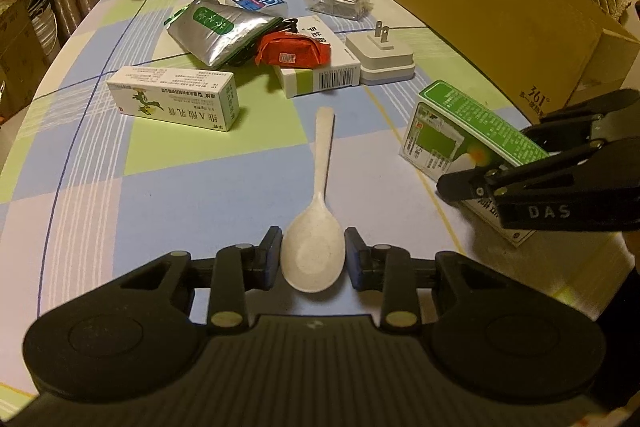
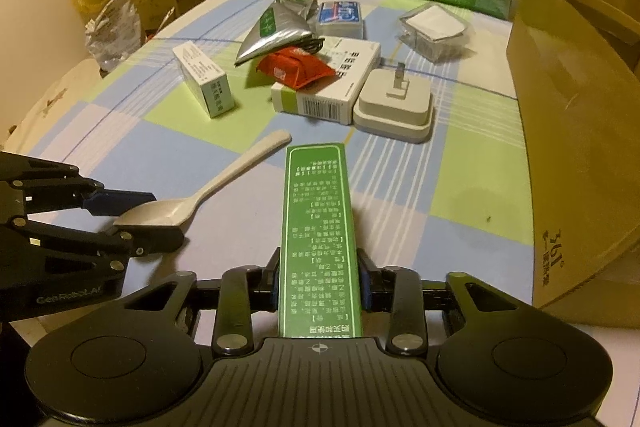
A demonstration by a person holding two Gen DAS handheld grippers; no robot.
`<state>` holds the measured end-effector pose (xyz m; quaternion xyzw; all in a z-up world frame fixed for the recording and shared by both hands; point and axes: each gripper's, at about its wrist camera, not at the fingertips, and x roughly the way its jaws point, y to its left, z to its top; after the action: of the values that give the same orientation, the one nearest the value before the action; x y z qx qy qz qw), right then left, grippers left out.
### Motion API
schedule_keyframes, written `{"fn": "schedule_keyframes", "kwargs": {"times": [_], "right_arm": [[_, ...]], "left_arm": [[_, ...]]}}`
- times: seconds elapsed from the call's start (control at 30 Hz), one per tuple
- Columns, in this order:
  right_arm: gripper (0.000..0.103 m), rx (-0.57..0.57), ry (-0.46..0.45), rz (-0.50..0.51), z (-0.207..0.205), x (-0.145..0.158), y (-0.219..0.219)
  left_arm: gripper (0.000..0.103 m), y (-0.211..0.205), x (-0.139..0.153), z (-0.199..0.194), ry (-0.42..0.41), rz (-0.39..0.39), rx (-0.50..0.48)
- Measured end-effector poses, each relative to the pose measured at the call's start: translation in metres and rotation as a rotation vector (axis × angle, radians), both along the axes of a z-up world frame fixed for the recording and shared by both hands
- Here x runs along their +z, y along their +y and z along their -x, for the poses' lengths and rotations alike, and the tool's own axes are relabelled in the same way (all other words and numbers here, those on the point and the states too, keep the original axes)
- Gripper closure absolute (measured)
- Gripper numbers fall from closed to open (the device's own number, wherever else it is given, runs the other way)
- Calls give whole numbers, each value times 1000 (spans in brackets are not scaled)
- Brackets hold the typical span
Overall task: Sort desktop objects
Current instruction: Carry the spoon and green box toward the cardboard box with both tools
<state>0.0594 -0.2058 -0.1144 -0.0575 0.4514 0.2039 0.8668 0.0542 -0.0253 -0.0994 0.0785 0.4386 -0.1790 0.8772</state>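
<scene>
Down low over the checked tablecloth (image 1: 200, 195), the left gripper (image 1: 313, 259) brackets the white spoon's (image 1: 320, 203) bowl, pads beside it, contact unclear. Meanwhile the right gripper (image 2: 319, 281) clamps the green box (image 2: 318, 227), whose near end is hidden by the gripper body.

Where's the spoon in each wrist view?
Left wrist: spoon bottom centre, bowl between the left gripper fingers, handle pointing away.
Right wrist: spoon left of centre, bowl at the left gripper, left of the green box in the right gripper.
Shared landmark: white plug adapter, beyond the handle tip.
</scene>
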Motion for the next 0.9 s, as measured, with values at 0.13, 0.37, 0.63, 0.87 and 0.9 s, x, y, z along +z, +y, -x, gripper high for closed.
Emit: {"fn": "schedule_keyframes", "kwargs": {"times": [0.13, 0.37, 0.63, 0.87, 0.9], "right_arm": [[76, -18, -16, 10, 2, 5, -1], [76, -48, -79, -10, 10, 34, -9], [76, -126, -175, -80, 16, 95, -38], [76, -238, -287, -62, 9, 159, -100], [76, -256, -297, -54, 7, 164, -110]], "left_arm": [[75, 1, 6, 2, -6, 26, 15], [75, -3, 27, 8, -36, 73, 36], [75, -25, 76, 14, -102, 120, 13], [75, -87, 125, 1, -172, 191, -82], [75, -99, 130, -3, -179, 198, -100]]}}
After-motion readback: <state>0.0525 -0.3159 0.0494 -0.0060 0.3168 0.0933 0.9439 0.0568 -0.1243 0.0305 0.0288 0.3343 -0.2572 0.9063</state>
